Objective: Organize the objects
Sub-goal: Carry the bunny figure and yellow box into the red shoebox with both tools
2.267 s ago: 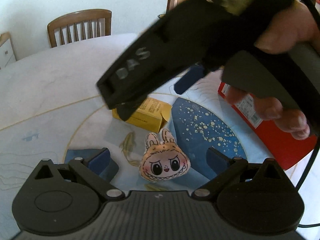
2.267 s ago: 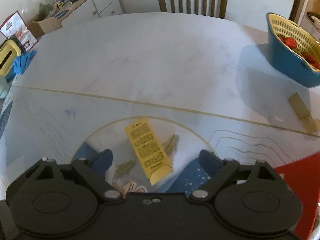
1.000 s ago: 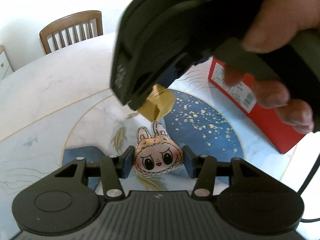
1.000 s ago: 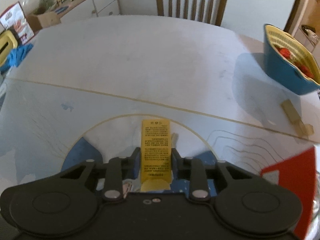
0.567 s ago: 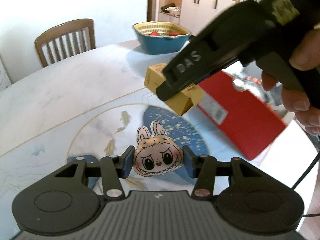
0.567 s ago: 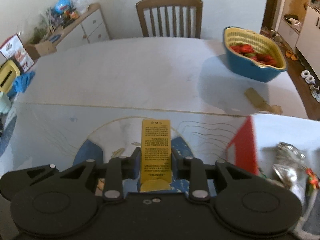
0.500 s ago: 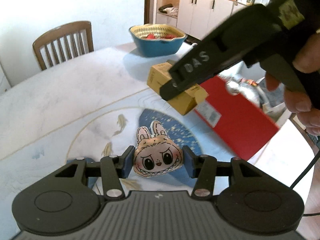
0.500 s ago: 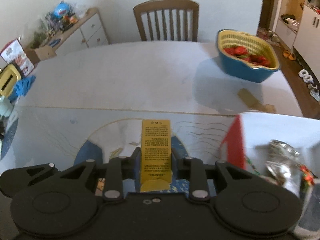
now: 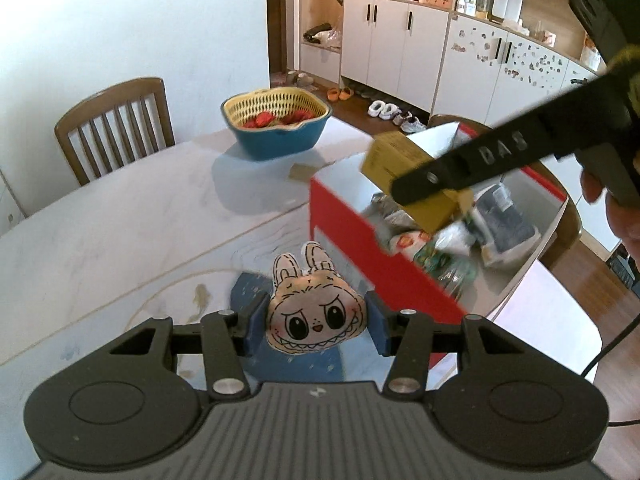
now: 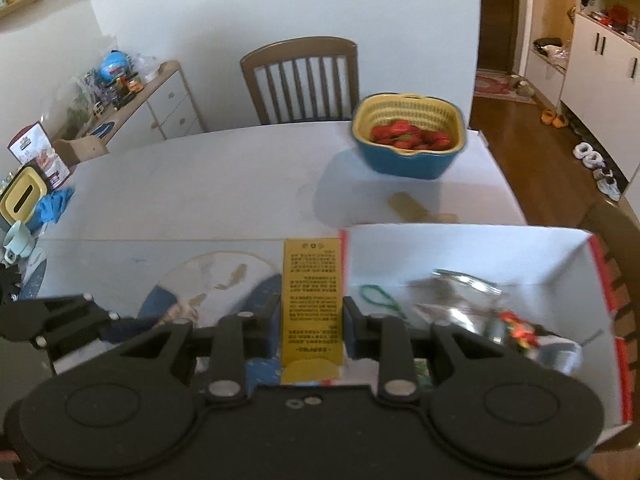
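In the left wrist view we see our left gripper (image 9: 316, 322) at lower centre, its blue pads closed narrowly against both sides of the bunny plush (image 9: 314, 318), which sits upright between them, face toward the camera, lifted above the table (image 9: 120, 216). At the right of that frame our right gripper (image 9: 432, 184) reaches in from the upper right, clamped on the yellow box (image 9: 408, 172), which hangs tilted over the open red box (image 9: 348, 224).

In the right wrist view the right gripper (image 10: 312, 320) sits at lower centre with its fingers drawn in against the long sides of the yellow box (image 10: 313, 296), which points straight up the frame. The red box (image 10: 600, 280) fills the lower right, white inside, with blurred packets and a green loop lying in it. The blue and yellow basket (image 10: 408, 160) of red fruit stands in the upper centre right, with a chair (image 10: 300, 76) behind the table.

Against the frames from half a second ago, both grips are unchanged: same narrow gap, same objects. What differs is position. The yellow box, then over the table short of the red box, is now above its open interior, and the red box's contents, scarcely seen before, now show plainly. The plush rides higher and nearer the red box's near wall.
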Available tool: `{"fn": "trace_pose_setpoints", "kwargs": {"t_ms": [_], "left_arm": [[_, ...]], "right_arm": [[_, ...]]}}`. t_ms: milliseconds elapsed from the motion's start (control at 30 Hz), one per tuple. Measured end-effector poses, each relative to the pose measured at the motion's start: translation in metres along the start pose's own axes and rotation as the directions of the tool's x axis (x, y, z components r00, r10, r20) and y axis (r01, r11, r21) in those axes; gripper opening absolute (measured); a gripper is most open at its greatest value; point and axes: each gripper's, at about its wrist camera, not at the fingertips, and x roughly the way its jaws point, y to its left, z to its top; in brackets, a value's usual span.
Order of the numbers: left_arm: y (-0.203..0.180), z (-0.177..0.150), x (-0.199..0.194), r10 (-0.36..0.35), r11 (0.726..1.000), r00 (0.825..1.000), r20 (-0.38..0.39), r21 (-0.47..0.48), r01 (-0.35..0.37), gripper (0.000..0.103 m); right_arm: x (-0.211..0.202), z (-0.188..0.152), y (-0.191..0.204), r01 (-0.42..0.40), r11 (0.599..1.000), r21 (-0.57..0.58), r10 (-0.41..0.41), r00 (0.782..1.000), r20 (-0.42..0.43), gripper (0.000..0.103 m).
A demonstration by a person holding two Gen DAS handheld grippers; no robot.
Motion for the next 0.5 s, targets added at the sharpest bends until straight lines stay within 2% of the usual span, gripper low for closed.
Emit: {"fn": "trace_pose_setpoints", "kwargs": {"t_ms": [500], "left_arm": [[-0.082,0.047,0.033,0.004,0.997,1.000,0.012,0.075,-0.005,0.050]], "right_arm": [[-0.034,-0.028,-0.107,0.045,0.996,0.077,-0.047,0.999,0.017,0.028]]}}
